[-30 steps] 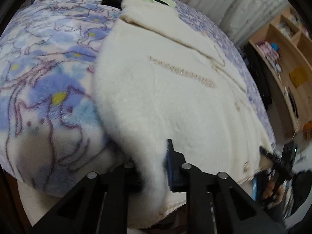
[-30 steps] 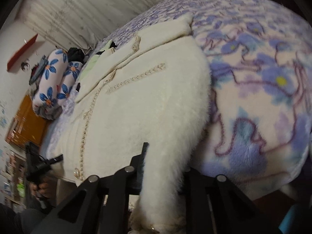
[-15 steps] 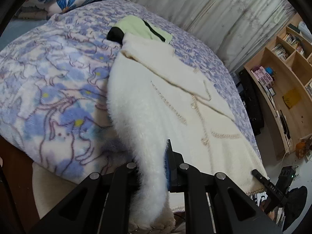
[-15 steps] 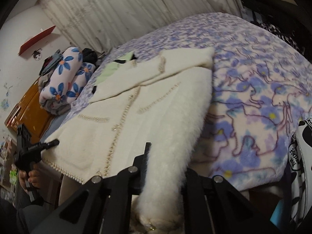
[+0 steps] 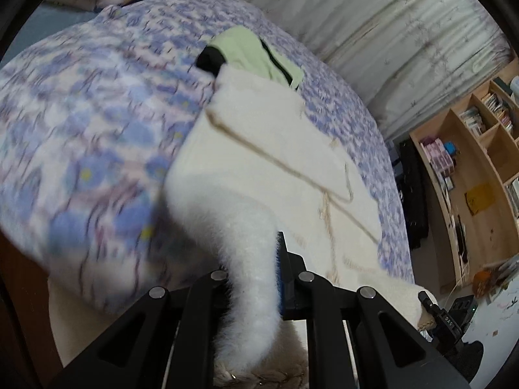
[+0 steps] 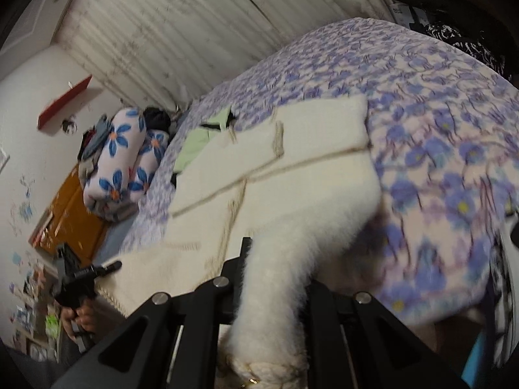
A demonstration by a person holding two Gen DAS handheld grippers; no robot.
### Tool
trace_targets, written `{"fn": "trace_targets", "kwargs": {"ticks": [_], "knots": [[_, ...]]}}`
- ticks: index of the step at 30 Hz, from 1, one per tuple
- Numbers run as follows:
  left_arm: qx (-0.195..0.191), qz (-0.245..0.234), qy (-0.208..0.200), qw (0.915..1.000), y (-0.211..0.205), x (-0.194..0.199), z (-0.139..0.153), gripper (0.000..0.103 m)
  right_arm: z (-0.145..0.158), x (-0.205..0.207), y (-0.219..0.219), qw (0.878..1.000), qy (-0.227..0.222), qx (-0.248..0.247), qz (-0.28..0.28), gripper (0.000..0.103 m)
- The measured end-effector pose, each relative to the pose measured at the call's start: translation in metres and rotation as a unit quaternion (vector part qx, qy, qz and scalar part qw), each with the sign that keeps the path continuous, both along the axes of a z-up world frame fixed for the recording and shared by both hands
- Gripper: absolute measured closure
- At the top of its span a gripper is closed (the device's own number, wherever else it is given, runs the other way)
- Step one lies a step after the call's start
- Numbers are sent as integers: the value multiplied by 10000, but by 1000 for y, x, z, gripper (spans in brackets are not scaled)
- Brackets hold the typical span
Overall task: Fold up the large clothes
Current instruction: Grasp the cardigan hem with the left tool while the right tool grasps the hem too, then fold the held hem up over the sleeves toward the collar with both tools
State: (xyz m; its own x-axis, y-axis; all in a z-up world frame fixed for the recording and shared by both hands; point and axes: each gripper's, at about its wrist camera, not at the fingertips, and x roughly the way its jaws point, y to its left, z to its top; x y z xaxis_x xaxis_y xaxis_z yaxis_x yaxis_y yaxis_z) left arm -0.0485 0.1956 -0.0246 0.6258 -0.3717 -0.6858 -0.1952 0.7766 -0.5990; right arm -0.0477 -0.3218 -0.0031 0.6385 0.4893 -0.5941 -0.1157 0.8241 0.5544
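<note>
A large cream fleece jacket [image 5: 269,162] is laid front-up on a bed covered by a blue-flowered blanket [image 5: 84,149], its collar end toward the far side and its hem at the near edge. The two lower corners of the hem are gripped, one by each tool, probably so that the bottom can be lifted evenly and carried up over the body in a single fold. The left gripper [image 5: 256,278] is closed on the left hem corner, a thick roll of pile being pinched between its jaws and hanging below them. The right gripper [image 6: 275,275] is likewise clamped on the opposite corner, with the braided edging visible beneath the jaws. In each view the other tool can be seen at the far hem corner, so the hem is stretched between them. The sleeves appear already folded across the chest, which suggests a late stage of the fold.

A light green garment [image 5: 256,48] lies beyond the collar, touching it, and a rolled flower-print quilt [image 6: 120,165] is kept well apart near the headboard.

Compared with a second ago, both corners are raised higher off the bed: more of the blanket, the curtain [image 6: 181,29] and the shelves [image 5: 480,159] is shown, and the cloth is drawn into narrower, tauter strands running up to the jaws. Motion blur is now present on the blanket.
</note>
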Motion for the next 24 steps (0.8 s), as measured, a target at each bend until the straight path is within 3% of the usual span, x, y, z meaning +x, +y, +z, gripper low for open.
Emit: {"fn": "trace_targets", "kwargs": {"ticks": [6, 10, 12, 14, 15, 17, 24], "knots": [[295, 27, -211, 9993, -2, 92, 16, 92, 17, 89, 1, 9998, -130, -119, -91, 93], [466, 79, -218, 9986, 1, 168, 18, 82, 16, 163, 1, 9992, 71, -206, -348, 91], [375, 134, -153, 9991, 4, 196, 15, 67, 8, 197, -6, 9984, 307, -56, -470, 88], [238, 171, -188, 9994, 8, 224, 12, 25, -5, 224, -12, 9968, 500, 324, -531, 69], [213, 284, -234, 9991, 11, 235, 11, 20, -11, 233, -13, 9958, 565, 479, -541, 63], [282, 343, -326, 9985, 12, 250, 9, 18, -24, 247, -9, 9947, 648, 593, -531, 45], [953, 77, 234, 9951, 7, 281, -30, 18, -52, 259, 2, 9962, 695, -98, -524, 42]]}}
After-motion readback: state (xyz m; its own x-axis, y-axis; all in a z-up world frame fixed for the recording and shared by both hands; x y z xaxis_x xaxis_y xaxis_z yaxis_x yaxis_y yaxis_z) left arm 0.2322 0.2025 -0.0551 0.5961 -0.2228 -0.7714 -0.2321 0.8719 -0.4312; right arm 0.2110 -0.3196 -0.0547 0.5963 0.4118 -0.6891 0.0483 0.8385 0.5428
